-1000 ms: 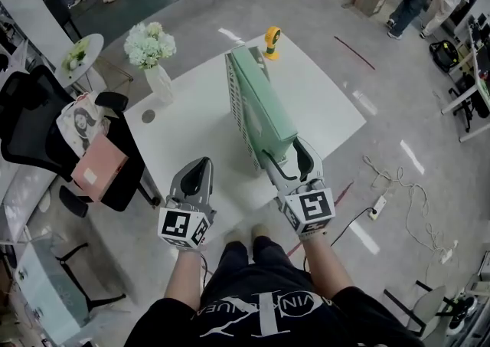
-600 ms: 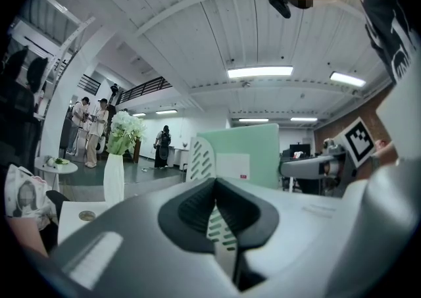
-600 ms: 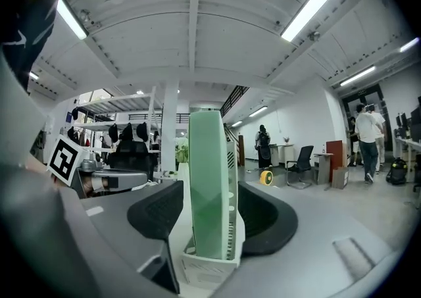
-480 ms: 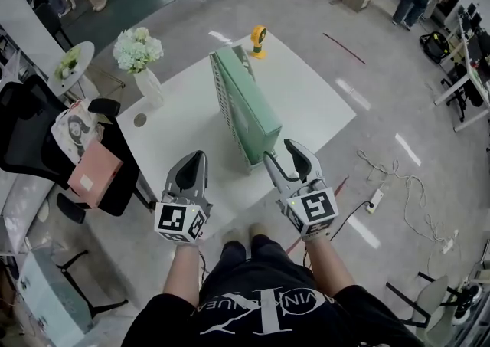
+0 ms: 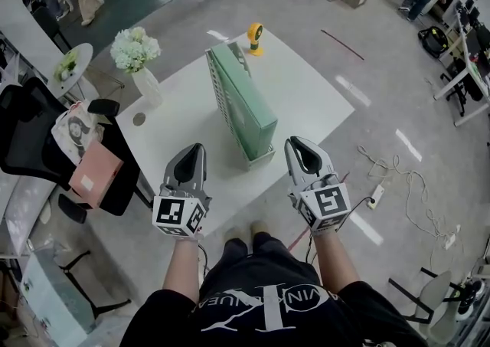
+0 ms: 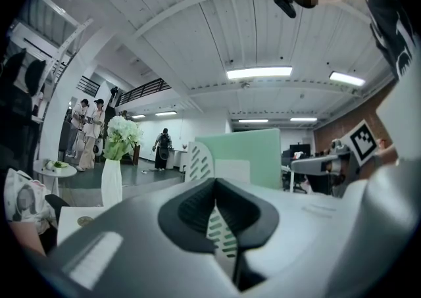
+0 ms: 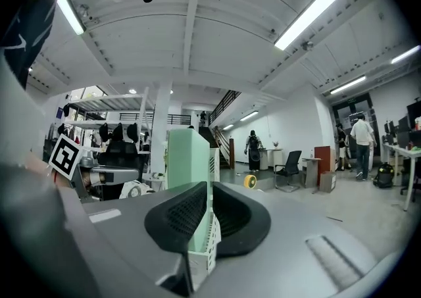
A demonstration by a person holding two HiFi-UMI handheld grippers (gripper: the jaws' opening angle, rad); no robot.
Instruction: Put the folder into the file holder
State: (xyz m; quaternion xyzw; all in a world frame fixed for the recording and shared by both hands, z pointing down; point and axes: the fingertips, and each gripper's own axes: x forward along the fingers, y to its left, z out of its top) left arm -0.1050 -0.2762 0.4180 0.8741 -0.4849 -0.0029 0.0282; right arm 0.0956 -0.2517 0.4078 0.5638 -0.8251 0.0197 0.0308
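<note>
From the head view, the green folder [image 5: 253, 96] stood upright inside the white slotted file holder [image 5: 227, 100], which ran lengthwise down the middle of the white table [image 5: 314, 100], its near end just short of the front edge. There was bare tabletop on both sides of it, the wider stretch on the right. A vase of flowers [image 5: 138, 54] sat near the left edge and a small yellow fan [image 5: 254, 35] at the far corner, both well clear of the holder. The left gripper [image 5: 193, 152] hung over the near-left edge and the right gripper [image 5: 298, 143] over the near-right one, each apart from the holder with a clear lane of table in between. A black chair [image 5: 31, 127] crowded the table's left side, while open floor lay off to the right, crossed by loose cables [image 5: 402, 184]. Over to the left gripper view: the jaws sat together, only a thin seam between the pads and nothing held, with holder and folder standing ahead across open table, the vase off to the left. In the right gripper view the jaws were closing, down to a narrow slit and gripping nothing. The folder's edge rose straight ahead beyond them, apart from the pads, with clear floor to its right.
</note>
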